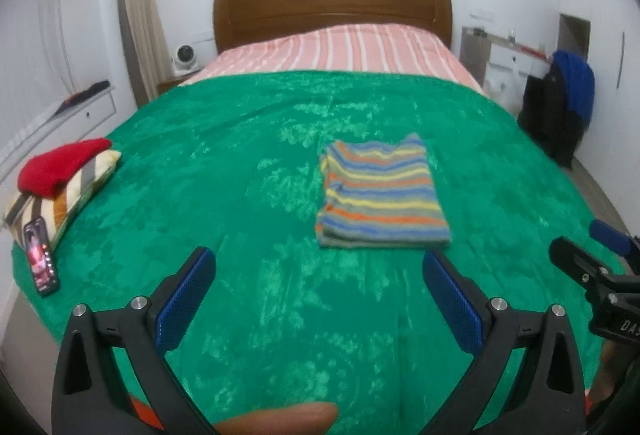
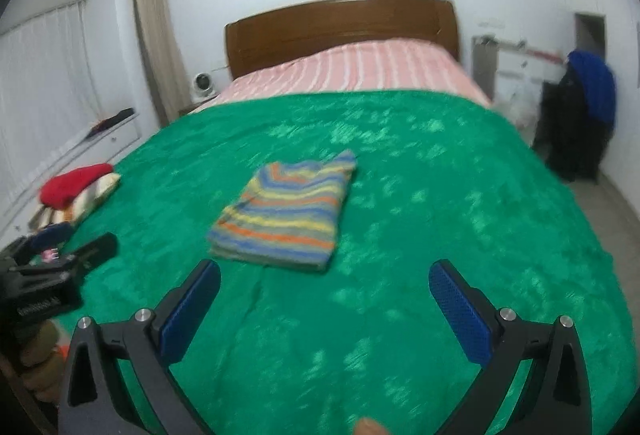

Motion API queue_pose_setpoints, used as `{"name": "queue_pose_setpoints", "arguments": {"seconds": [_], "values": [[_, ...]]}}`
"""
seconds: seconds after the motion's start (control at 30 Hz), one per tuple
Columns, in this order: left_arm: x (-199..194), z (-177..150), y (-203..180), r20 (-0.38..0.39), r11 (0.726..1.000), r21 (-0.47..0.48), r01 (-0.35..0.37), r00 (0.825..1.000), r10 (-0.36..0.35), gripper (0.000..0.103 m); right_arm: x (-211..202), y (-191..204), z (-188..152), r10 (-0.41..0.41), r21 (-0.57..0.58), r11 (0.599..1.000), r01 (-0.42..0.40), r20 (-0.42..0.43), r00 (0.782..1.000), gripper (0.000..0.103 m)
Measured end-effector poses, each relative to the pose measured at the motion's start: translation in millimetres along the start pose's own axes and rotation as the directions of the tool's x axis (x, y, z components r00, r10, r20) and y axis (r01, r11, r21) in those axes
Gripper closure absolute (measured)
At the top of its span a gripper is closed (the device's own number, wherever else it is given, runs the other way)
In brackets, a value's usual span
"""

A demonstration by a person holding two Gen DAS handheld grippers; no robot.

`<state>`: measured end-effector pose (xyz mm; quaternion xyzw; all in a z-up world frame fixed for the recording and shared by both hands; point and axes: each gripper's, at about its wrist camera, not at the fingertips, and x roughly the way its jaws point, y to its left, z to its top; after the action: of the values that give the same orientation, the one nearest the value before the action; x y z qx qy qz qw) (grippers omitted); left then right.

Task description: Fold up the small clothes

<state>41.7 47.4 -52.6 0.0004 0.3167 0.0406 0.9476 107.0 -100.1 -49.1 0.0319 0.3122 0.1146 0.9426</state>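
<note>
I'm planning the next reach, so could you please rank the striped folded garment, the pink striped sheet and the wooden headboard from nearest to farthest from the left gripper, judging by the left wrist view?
From the left gripper:
1. striped folded garment, just ahead, slightly right, on the green blanket.
2. pink striped sheet, beyond the blanket.
3. wooden headboard, at the far wall.

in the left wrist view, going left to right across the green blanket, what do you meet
black phone with lit screen → red knitted garment on a striped pillow → folded rainbow-striped knit garment → the right gripper's black fingers
</note>
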Motion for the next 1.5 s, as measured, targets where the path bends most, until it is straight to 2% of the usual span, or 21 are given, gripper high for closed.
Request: {"name": "queue_pose_setpoints", "arguments": {"seconds": [0.17,0.3,0.4,0.5,0.6,0.73,0.8,0.97,1.1,1.17,1.37,1.5], "values": [[-13,-3,4,-0.012,0.999,0.0,-0.032,0.999,0.032,0.0,-9,16,-5,0.028,-0.037,0.999,-0.03,-0.055,0.998,0.0],[-15,-6,13,-0.07,0.999,-0.051,-0.008,0.998,0.005,0.0,-18,29,-8,0.094,-0.065,0.993,-0.101,-0.099,0.991,0.0],[-20,-8,18,-0.063,0.997,-0.069,-0.021,0.998,0.017,0.0,-27,35,-8,0.121,-0.063,0.99,-0.128,-0.104,0.987,0.0],[-23,-7,16,-0.07,0.998,-0.039,-0.042,0.997,0.04,0.0,-34,39,-5,0.06,-0.086,0.994,-0.068,-0.099,0.993,0.0],[-28,-6,13,-0.075,0.999,-0.019,-0.026,0.997,0.024,0.0,-34,44,-6,-0.018,-0.127,0.992,0.005,-0.106,0.994,0.0],[-34,-6,9,-0.068,0.999,0.01,-0.049,0.996,0.05,0.0,-31,43,-10,-0.024,-0.119,0.993,0.008,-0.132,0.991,0.0],[-33,-6,9,-0.091,0.998,0.014,-0.065,0.994,0.066,0.0,-31,43,-11,-0.03,-0.117,0.993,0.014,-0.141,0.99,0.0],[-32,-3,9,-0.137,0.999,0.017,-0.05,0.989,0.052,0.0,-37,47,-3,-0.04,-0.127,0.992,0.022,-0.139,0.989,0.0],[-42,2,7,-0.112,0.998,0.022,-0.051,0.992,0.053,0.0,-50,58,18,-0.054,-0.161,0.986,0.042,-0.071,0.996,0.0],[-43,3,5,-0.105,0.998,0.031,-0.056,0.993,0.059,0.0,-51,61,20,-0.069,-0.178,0.982,0.057,-0.064,0.996,0.0],[-37,-1,2,-0.123,0.998,0.037,-0.045,0.991,0.05,0.0,-39,56,-3,-0.082,-0.142,0.988,0.062,-0.14,0.987,0.0],[-33,-3,0,-0.132,0.998,0.042,-0.036,0.99,0.041,0.0,-38,50,-7,-0.119,-0.146,0.984,0.099,-0.138,0.983,0.0]]}}
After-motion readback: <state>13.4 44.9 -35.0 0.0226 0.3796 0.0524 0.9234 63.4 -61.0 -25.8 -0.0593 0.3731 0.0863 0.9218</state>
